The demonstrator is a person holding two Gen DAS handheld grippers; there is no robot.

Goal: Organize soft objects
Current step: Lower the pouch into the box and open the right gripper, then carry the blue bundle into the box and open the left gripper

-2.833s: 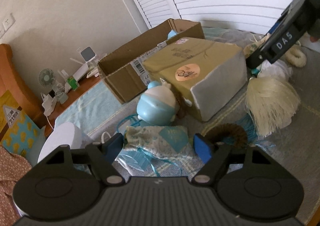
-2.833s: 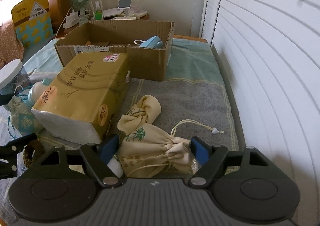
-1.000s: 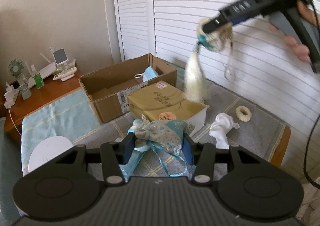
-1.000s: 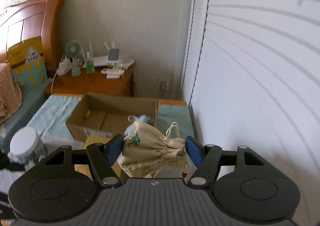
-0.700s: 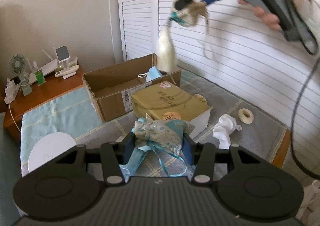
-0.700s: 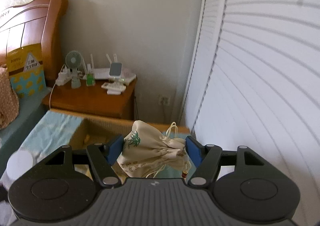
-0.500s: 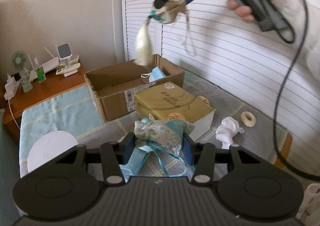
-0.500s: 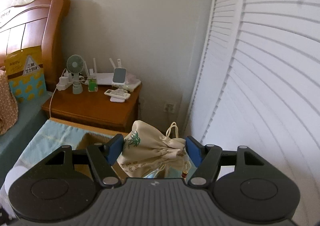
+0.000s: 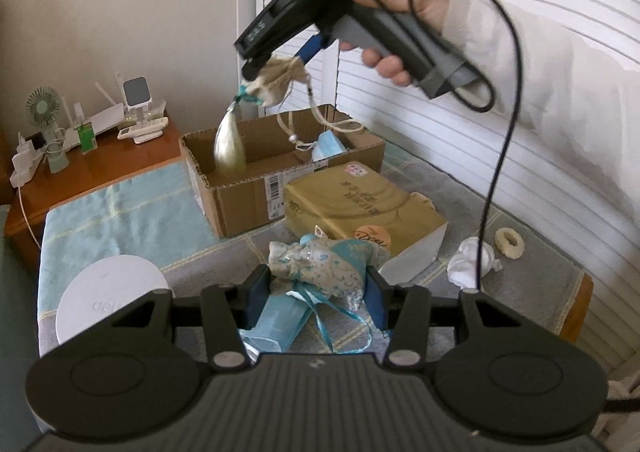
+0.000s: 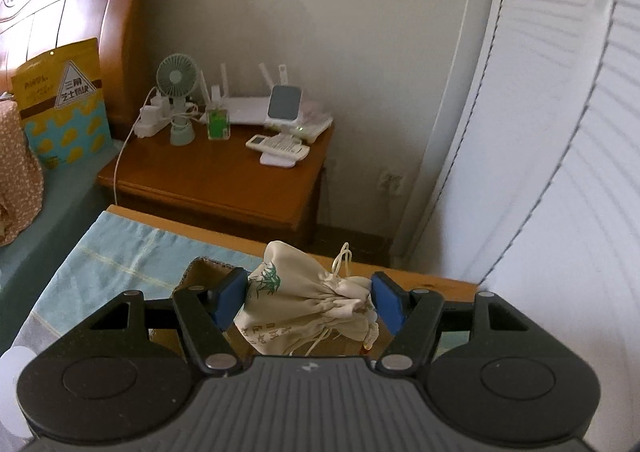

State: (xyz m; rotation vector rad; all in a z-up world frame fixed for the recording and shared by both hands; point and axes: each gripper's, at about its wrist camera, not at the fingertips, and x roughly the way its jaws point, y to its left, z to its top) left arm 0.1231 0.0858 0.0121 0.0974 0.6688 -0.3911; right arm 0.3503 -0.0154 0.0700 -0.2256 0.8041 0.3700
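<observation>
While the left gripper (image 9: 316,292) waits clamped on its blue pouch (image 9: 320,266), the right swings in!
The right gripper (image 10: 308,300), gripping the cream drawstring bag (image 10: 304,308), has carried it up off the bed to above the cardboard box (image 9: 256,176) — release looks next.

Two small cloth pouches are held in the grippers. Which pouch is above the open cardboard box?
The cream drawstring pouch in the right gripper, hanging over the cardboard box. The blue-patterned pouch in the left gripper is lower, nearer the camera.

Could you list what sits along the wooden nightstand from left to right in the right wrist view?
White power adapter → green desk fan → small green bottle → white router → grey-faced device on a stand → white remote control.
</observation>
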